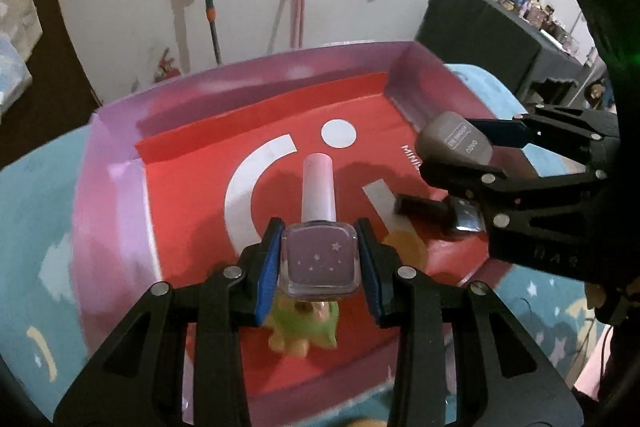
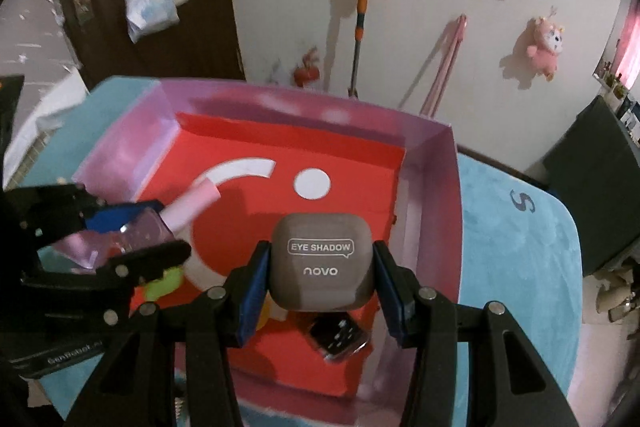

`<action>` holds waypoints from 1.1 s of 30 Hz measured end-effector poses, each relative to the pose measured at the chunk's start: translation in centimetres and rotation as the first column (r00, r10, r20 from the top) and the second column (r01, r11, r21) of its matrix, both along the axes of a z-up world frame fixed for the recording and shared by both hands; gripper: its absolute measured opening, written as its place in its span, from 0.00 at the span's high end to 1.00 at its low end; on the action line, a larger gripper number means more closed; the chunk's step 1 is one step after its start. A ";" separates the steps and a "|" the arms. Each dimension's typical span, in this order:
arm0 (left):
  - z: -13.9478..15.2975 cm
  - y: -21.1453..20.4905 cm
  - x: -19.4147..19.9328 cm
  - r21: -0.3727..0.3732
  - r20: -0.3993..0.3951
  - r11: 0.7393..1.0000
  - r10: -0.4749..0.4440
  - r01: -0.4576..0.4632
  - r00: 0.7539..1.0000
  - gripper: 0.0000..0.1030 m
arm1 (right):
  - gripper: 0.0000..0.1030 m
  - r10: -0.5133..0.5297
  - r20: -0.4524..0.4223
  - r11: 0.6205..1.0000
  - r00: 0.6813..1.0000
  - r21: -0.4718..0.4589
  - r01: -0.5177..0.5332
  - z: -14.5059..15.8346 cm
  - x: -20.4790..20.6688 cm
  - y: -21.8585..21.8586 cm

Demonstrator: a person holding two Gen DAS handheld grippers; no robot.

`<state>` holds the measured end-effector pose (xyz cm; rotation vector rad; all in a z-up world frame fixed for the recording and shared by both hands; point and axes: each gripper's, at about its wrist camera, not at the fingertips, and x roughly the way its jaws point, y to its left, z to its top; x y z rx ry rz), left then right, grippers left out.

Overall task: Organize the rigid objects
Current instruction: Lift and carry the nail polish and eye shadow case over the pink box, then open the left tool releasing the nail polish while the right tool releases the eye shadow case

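Both hand-held grippers loaded, over the red-floored box.

Your left hand-held gripper [image 1: 319,259] pinches a lilac nail polish bottle [image 1: 319,255] by its glass body, pale pink cap pointing up-frame, centre of the left wrist view. Your right hand-held gripper [image 2: 322,275] pinches a grey eye shadow case [image 2: 321,267], centre of its own view. Both hang above the box [image 1: 112,163] with lilac walls. On its floor lie a dark bottle [image 1: 440,213], right of centre, and a green toy [image 1: 304,327], partly hidden under the polish.
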<state>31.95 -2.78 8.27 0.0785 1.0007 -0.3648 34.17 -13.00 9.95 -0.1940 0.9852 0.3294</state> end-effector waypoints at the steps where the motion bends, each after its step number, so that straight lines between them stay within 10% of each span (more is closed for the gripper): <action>1: -0.4 0.0 0.5 0.002 -0.014 1.000 -0.002 0.002 1.000 0.67 | 0.49 -0.002 -0.010 1.000 1.000 -0.015 0.001 -0.4 0.4 0.0; 33: -3.6 -1.4 3.3 0.106 -0.087 0.994 0.004 0.005 0.996 0.67 | 0.50 0.010 -0.143 0.979 0.990 -0.199 -0.039 -4.6 3.7 1.5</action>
